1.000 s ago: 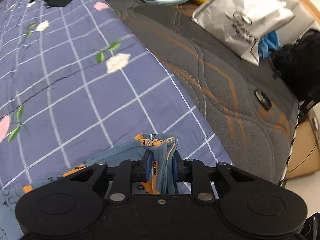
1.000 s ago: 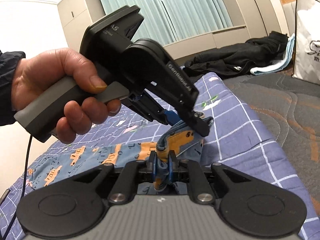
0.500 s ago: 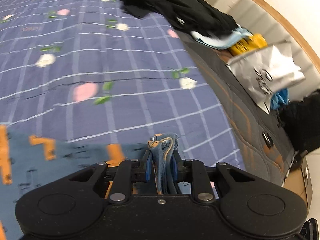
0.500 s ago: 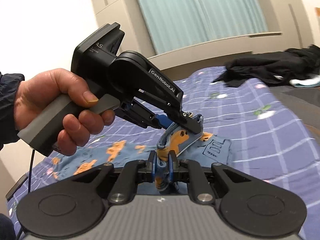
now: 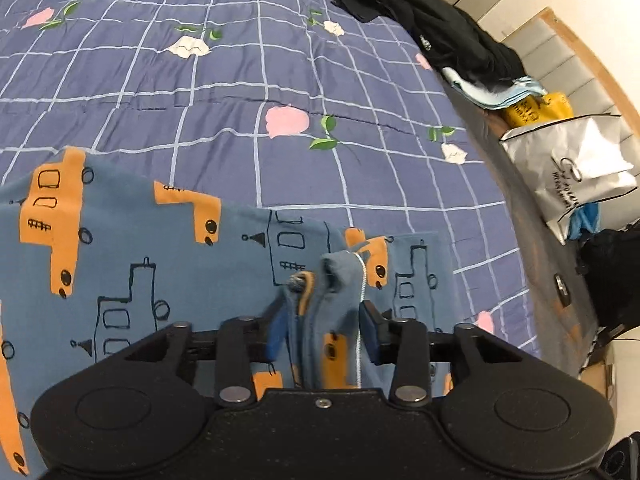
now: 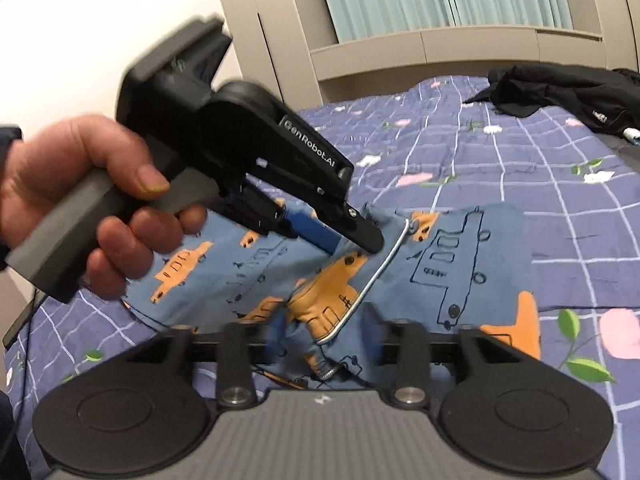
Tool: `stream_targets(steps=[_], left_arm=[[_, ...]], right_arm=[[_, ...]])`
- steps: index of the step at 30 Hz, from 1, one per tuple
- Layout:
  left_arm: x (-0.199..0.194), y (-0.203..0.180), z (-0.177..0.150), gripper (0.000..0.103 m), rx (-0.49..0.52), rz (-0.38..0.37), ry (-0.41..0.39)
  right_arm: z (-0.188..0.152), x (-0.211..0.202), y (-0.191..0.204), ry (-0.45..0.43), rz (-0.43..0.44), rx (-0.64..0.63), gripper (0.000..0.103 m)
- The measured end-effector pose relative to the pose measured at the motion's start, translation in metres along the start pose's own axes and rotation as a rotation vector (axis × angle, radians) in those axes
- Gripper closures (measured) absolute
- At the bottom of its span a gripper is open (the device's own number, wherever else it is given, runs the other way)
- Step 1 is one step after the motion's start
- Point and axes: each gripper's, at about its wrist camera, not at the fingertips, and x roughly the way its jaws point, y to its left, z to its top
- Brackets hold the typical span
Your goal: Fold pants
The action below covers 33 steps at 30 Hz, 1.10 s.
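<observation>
Pants point(image 5: 132, 264) now spread on quilt point(image 5: 224, 80) | both claws (left point(image 5: 322, 330), right point(image 6: 326, 338)) parted since earlier

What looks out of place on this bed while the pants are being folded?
A heap of black clothes lies crumpled at the far edge of the blanket, and bags sit on the bare mattress. The pants themselves look fine.

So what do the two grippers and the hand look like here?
The left gripper is black with blue pads, a grey handle and white "GenRobot.AI" lettering. The hand is bare, with a dark sleeve. The right gripper has black linkages on a ribbed grey body.
</observation>
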Motion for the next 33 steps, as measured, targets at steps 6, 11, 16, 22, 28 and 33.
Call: stream_targets(steps=[6,11,16,22,28,33], left_arm=[[-0.007,-0.001,-0.034,0.056,0.046,-0.032,0.006],[-0.014,0.011,-0.066,0.054,-0.026,-0.12,-0.022],[-0.012,0.018,-0.083,0.052,-0.098,-0.198,-0.062],[-0.01,0.02,-0.1,0.052,-0.079,-0.269,-0.11],[-0.011,0.021,-0.112,0.052,-0.04,-0.301,-0.164],[-0.009,0.02,-0.114,0.047,0.008,-0.312,-0.175]], right_arm=[[-0.01,-0.039,-0.001,-0.022,0.004,0.0,0.041],[-0.007,-0.079,-0.033,-0.056,0.009,0.091,0.04],[0.064,-0.06,-0.068,-0.019,0.074,-0.033,0.04],[0.142,0.029,-0.043,0.336,0.277,-0.608,0.043],[0.171,0.097,-0.026,0.551,0.441,-0.89,0.044],[0.162,0.135,-0.005,0.769,0.5,-1.135,0.062]])
